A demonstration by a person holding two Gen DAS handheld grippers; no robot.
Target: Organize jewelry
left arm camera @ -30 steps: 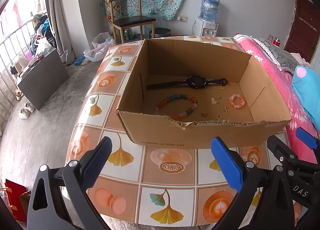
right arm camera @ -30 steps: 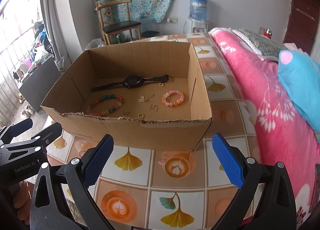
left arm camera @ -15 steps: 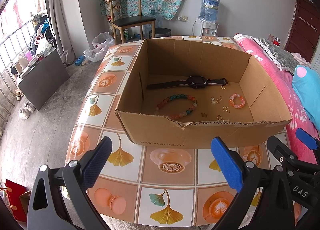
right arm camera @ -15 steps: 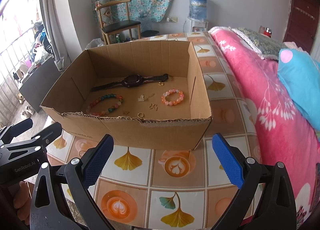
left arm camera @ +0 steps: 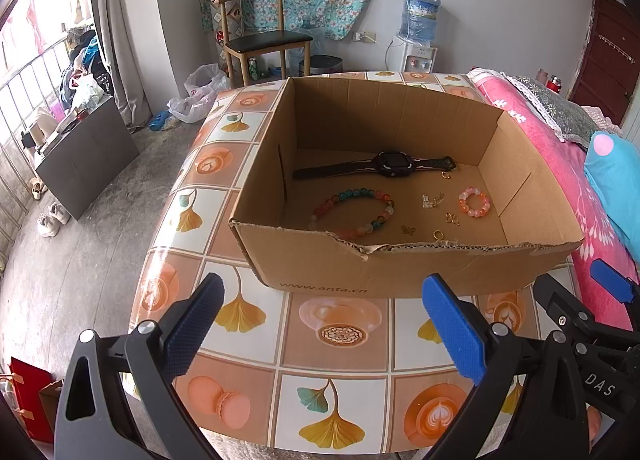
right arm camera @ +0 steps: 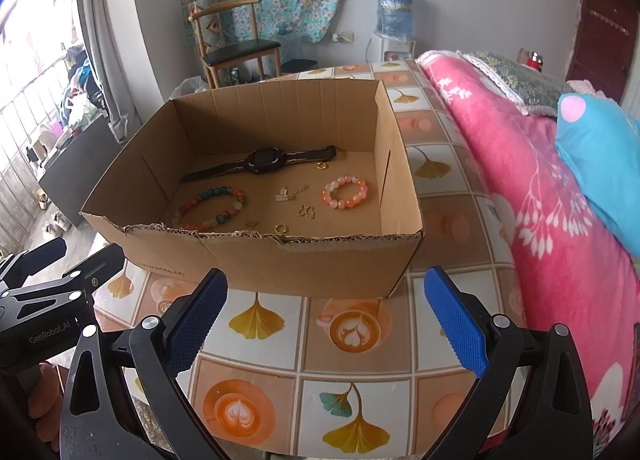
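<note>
Left wrist view: left gripper [left arm camera: 322,322] spread wide, nothing between its ribbed blue pads, above the glossy tiled table [left arm camera: 340,334]. Corrugated cardboard box [left arm camera: 400,272] (near rim torn) holds a black watch [left arm camera: 390,164] and a multicoloured bead bracelet [left arm camera: 354,212].

Right wrist view: right gripper [right arm camera: 326,320] likewise wide, empty. Pink bead bracelet [right arm camera: 346,192] lies beside small gold pieces [right arm camera: 306,212].
</note>
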